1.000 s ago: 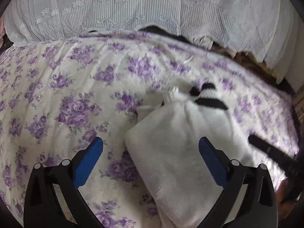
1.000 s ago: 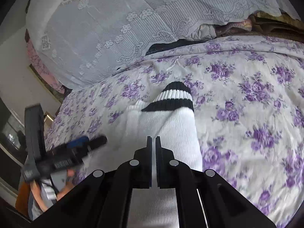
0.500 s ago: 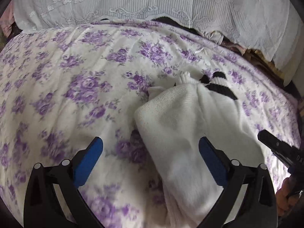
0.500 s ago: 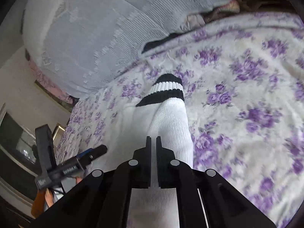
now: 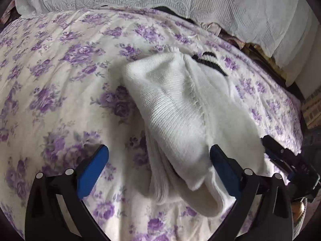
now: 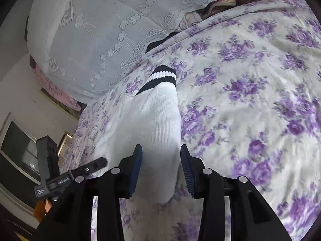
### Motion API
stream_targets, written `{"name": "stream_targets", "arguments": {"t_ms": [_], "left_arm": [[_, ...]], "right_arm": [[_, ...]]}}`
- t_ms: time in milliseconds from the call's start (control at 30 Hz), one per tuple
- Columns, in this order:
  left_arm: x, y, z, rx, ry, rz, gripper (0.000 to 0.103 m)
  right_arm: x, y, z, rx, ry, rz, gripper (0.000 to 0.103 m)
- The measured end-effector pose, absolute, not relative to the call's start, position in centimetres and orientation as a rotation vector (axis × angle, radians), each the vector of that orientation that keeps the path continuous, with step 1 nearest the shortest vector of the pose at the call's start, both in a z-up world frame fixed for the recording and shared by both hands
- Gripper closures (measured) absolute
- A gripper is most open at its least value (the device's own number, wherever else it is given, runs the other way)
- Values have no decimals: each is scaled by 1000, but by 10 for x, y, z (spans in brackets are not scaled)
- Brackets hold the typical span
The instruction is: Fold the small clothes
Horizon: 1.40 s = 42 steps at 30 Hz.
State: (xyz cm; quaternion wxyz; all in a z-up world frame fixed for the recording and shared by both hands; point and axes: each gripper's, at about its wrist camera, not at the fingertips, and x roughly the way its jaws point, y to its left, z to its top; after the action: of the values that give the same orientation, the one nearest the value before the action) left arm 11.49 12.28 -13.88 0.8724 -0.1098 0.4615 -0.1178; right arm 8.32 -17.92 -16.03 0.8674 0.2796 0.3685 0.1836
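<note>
While the left tool (image 5: 158,166) is gaping wide, the right tool (image 6: 161,158) is just releasing the white sock (image 6: 152,124) lying between its jaws.

Count, both wrist views.

- Tongs: 2 pairs, left tongs (image 5: 158,150) and right tongs (image 6: 161,150).
- Blue pads (image 5: 92,170): 2 per pair, 4 in all.
- Silver pivot screws (image 5: 69,171): 4 visible on each pair in its own view.
- White sock (image 5: 176,104), centre of both views: at least 1. A ribbed layer shows beneath it at 6 o'clock in the left view, and I cannot tell whether that is a second sock or a fold of the same one.
- Black stripes (image 6: 158,83) on the cuff: 2.
- Purple-flowered bedspread (image 5: 50,80): 1.
- White lace cover (image 5: 240,6), 12 o'clock: 1.
- Dark cloth (image 6: 158,42) under the lace edge, 12 o'clock: 1 piece.
- Window (image 6: 18,150), 9 o'clock in the right view: 1.
</note>
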Motion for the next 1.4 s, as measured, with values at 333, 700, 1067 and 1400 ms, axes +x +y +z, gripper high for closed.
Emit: {"name": "stream_targets", "arguments": {"t_ms": [333,700,1067,1400], "left_arm": [[123,142,-145,-417,996,-385,5],[142,117,-158,-491,1065,-547,5],[167,97,-166,-427,1067,-508,5],[179,89,-164,-390,1012,-487,13]], "right_arm": [[88,-194,-177,684,800,409,62],[91,-194,-179,710,803,434,59],[161,-183,-191,823,898,528,56],[178,-154,-183,664,836,530,58]]}}
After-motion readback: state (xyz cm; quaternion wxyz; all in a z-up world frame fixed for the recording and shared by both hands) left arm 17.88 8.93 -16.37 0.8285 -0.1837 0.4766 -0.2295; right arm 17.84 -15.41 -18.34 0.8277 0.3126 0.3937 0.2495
